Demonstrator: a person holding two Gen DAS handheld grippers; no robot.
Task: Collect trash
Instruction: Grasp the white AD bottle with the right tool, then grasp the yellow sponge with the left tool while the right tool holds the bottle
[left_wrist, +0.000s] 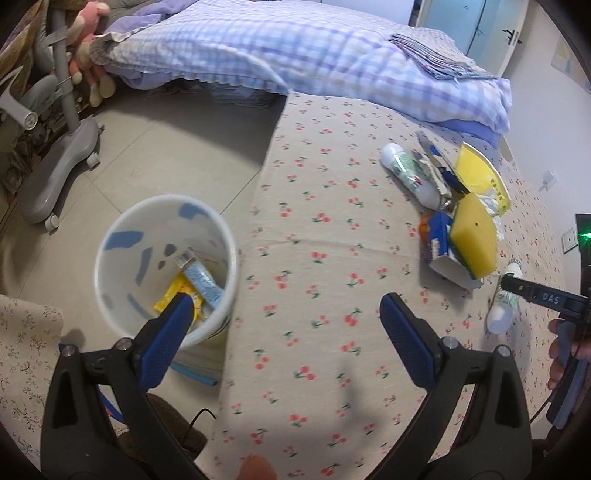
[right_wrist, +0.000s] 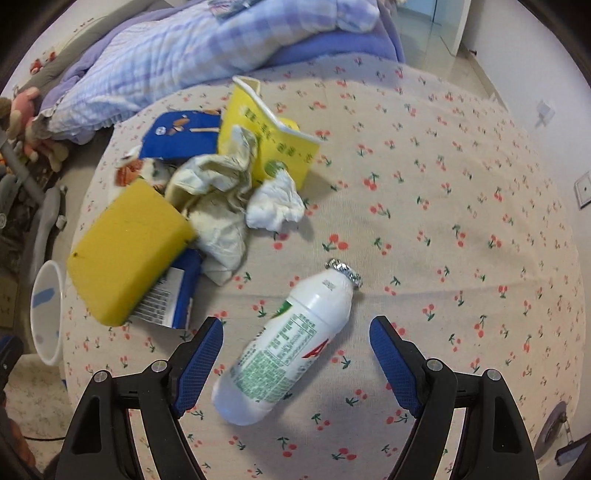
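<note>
Trash lies piled on the bed (right_wrist: 424, 206): a white bottle (right_wrist: 284, 347) lies between the spread fingers of the empty right gripper (right_wrist: 296, 341). The left gripper (left_wrist: 286, 312), also open and empty, hangs over the bed's edge by the bin (left_wrist: 110, 295), partly hiding its wrappers.

The yellow sponge (right_wrist: 127, 247) hides most of the blue carton (right_wrist: 173, 295) beneath it.
</note>
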